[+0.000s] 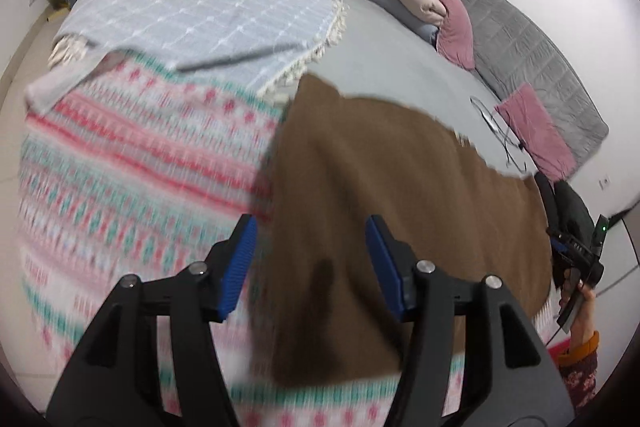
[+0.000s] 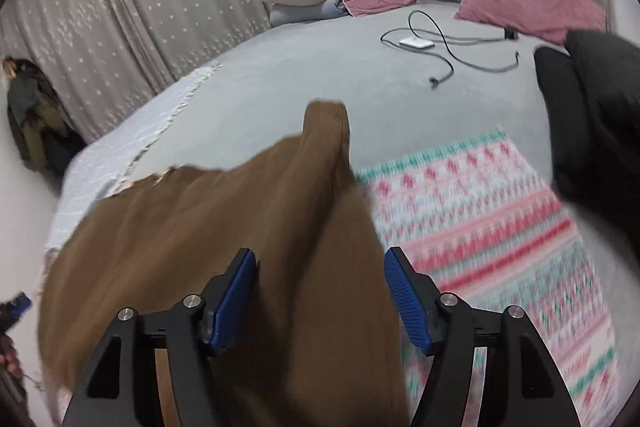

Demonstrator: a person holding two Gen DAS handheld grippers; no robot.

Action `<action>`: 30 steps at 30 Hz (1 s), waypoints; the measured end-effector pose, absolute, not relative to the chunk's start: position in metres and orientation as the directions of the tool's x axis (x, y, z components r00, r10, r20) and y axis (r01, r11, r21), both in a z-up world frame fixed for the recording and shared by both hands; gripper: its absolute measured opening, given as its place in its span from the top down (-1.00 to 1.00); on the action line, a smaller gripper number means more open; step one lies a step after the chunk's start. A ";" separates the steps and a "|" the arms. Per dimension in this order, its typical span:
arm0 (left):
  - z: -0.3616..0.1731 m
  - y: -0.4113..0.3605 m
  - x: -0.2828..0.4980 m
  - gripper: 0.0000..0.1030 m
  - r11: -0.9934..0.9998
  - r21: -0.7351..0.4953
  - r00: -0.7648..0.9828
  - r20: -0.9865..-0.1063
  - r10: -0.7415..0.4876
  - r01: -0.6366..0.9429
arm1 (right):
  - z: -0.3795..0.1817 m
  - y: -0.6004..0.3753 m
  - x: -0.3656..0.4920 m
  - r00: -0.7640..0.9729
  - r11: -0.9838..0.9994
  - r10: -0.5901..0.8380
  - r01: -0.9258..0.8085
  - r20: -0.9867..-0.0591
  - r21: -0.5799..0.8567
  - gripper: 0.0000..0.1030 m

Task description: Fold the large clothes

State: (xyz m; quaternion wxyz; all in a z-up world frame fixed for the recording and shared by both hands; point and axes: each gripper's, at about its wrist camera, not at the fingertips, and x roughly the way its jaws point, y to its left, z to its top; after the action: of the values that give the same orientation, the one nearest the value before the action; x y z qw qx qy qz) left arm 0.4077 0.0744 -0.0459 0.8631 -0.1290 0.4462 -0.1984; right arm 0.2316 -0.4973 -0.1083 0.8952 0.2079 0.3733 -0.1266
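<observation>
Below both grippers — brown garment [image 1: 400, 187].

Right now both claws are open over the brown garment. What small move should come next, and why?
Probably lower the right claw a little and close it on the brown garment. Its pads stand apart with nothing pinched, as do the left claw's, and the cloth lies rumpled on the patterned blanket, one narrow part sticking out towards the grey sheet. It still needs folding.

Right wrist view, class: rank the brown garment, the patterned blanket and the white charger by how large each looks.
1. brown garment, though it lies nearest the camera
2. patterned blanket
3. white charger, far back on the bed
</observation>
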 end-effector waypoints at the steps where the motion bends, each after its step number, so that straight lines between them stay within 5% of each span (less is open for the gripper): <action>1: -0.050 0.080 0.395 -0.13 0.881 -0.419 0.509 -0.721 -0.470 0.219 | -0.108 -0.494 0.221 0.690 0.878 -0.063 0.382 -0.722 0.289 -0.36; 10: -0.087 0.084 0.329 -0.13 0.733 -0.677 0.430 -0.644 -0.632 0.065 | -0.124 -0.457 0.131 0.672 0.752 0.033 0.471 -0.740 0.461 -0.39; 17: -0.126 0.073 0.333 -0.13 0.690 -0.719 0.444 -0.647 -0.620 -0.083 | -0.147 -0.428 0.098 0.679 0.647 0.061 0.531 -0.731 0.547 -0.47; 22: -0.143 0.078 0.343 -0.13 0.596 -0.791 0.513 -0.572 -0.640 -0.139 | -0.172 -0.431 0.105 0.708 0.571 0.097 0.536 -0.699 0.622 -0.50; 23: -0.145 0.078 0.345 -0.09 0.581 -0.802 0.533 -0.556 -0.638 -0.140 | -0.178 -0.435 0.107 0.733 0.538 0.093 0.532 -0.674 0.653 -0.50; 25: -0.146 0.077 0.346 0.35 0.581 -0.806 0.558 -0.534 -0.635 -0.111 | -0.186 -0.441 0.111 0.771 0.493 0.093 0.513 -0.630 0.702 -0.46; 27: -0.138 0.076 0.343 0.49 0.598 -0.797 0.591 -0.522 -0.615 -0.082 | -0.184 -0.445 0.112 0.804 0.486 0.074 0.488 -0.591 0.725 0.06; 28: -0.128 0.076 0.341 0.53 0.604 -0.794 0.608 -0.511 -0.608 -0.064 | -0.178 -0.448 0.112 0.827 0.497 0.068 0.457 -0.558 0.738 0.67; 30: -0.101 0.078 0.334 0.57 0.605 -0.796 0.641 -0.474 -0.604 -0.019 | -0.163 -0.455 0.105 0.871 0.491 0.072 0.393 -0.486 0.778 0.78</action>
State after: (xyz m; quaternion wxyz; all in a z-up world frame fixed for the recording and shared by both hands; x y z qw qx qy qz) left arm 0.3340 0.0785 -0.1014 0.8096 -0.4062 0.3833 -0.1805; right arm 0.1049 -0.4552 -0.1627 0.8308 0.4954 0.2348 -0.0967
